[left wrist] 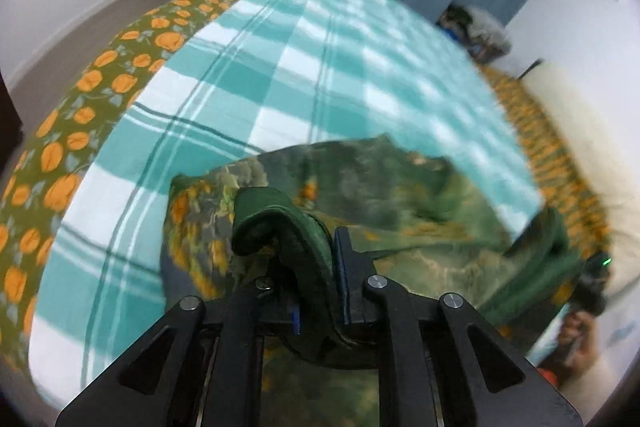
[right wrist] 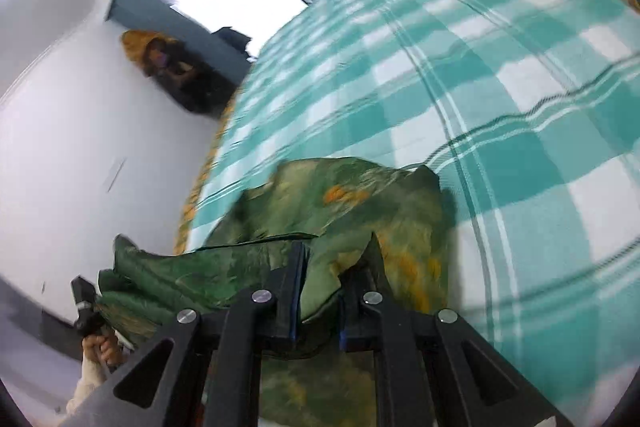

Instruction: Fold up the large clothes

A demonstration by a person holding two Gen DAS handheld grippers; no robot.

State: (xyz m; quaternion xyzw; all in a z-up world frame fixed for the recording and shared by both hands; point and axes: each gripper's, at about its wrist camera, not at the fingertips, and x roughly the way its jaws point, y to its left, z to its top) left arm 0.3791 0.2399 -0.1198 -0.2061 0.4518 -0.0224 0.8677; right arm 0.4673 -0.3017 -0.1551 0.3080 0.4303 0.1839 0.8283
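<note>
Cloth fills the lower centre of both frames: a green garment [left wrist: 360, 195] draped over the teal checked blanket [left wrist: 304, 59] on the bed. Left gripper [left wrist: 308, 267] and right gripper [right wrist: 320, 291] each clamp its bunched edge.

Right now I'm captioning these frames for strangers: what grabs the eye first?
The teal-and-white checked blanket fills both views, spread over a green bedsheet printed with orange fruit. In the foreground, the left gripper and right gripper each pinch a crumpled green-and-orange patterned garment lifted above the blanket.
</note>
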